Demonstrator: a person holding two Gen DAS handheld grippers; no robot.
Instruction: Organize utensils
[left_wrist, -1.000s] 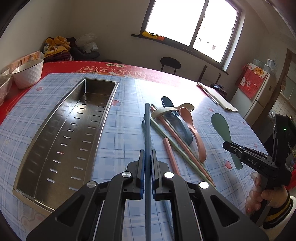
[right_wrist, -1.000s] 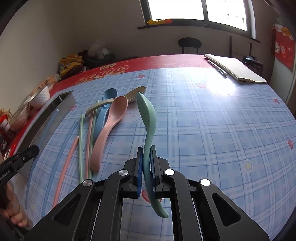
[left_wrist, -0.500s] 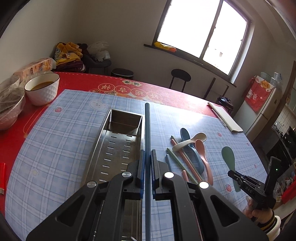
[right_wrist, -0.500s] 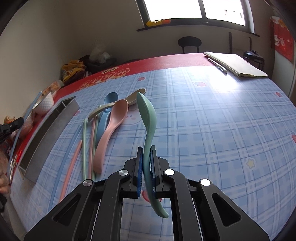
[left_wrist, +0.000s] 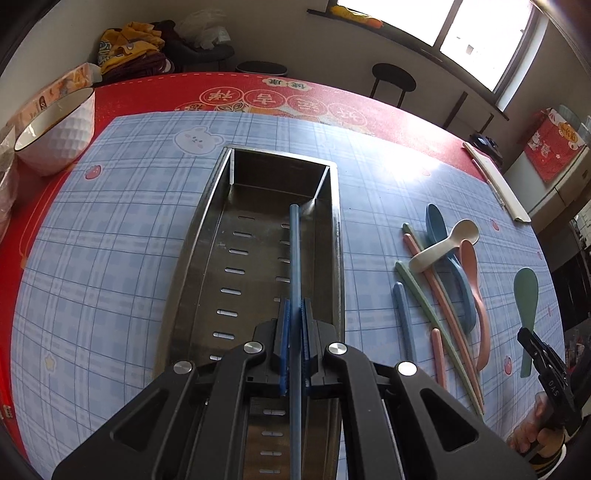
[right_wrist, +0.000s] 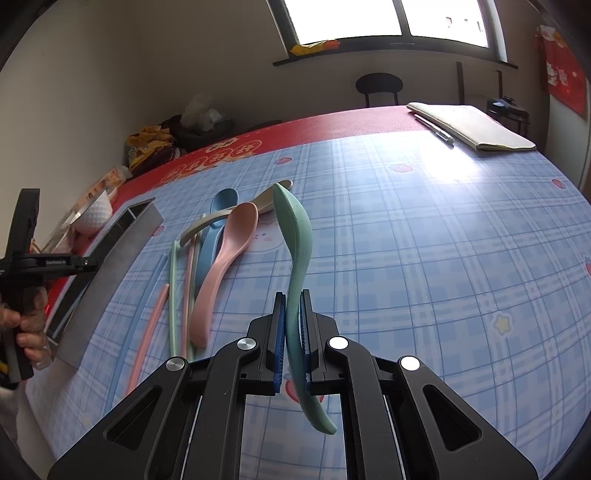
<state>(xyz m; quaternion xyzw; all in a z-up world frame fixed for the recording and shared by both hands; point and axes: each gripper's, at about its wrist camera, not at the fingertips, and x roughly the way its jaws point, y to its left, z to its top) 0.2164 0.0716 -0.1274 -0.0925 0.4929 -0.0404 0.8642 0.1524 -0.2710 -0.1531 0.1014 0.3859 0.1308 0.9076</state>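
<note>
- Your left tongs (left_wrist: 293, 341) are closed on a blue chopstick (left_wrist: 294, 258). The stick runs lengthwise above the perforated steel tray (left_wrist: 338, 236), its far tip close to the tray's far wall.
- Your right tongs (right_wrist: 293, 341) are closed on the handle of a green spoon (right_wrist: 297, 236), held above the tabletop (right_wrist: 424, 258) with the bowl raised and well apart from the tray.
- The other utensils lie on the tabletop beside the tray: a pink spoon (right_wrist: 225, 258), a blue spoon (right_wrist: 218, 206), a cream spoon (left_wrist: 445, 245), and loose pink, green and blue chopsticks (left_wrist: 424, 295).
- Risk: the chopstick is gripped at one narrow point. It may pivot between the pads if its tip strikes the far wall or the floor of the tray.
- Risk: if you release while the stick sits high or tilted, it may bounce, roll, or come to rest across the tray rim. Lower it until it is level before opening.
- Risk: the stick sits toward the right wall of the tray. Drifting further right may catch the rim.
- Risk: the green spoon is held by a thin, curved handle. It may rotate in the pads if you swing the right hand quickly toward the tray.
</note>
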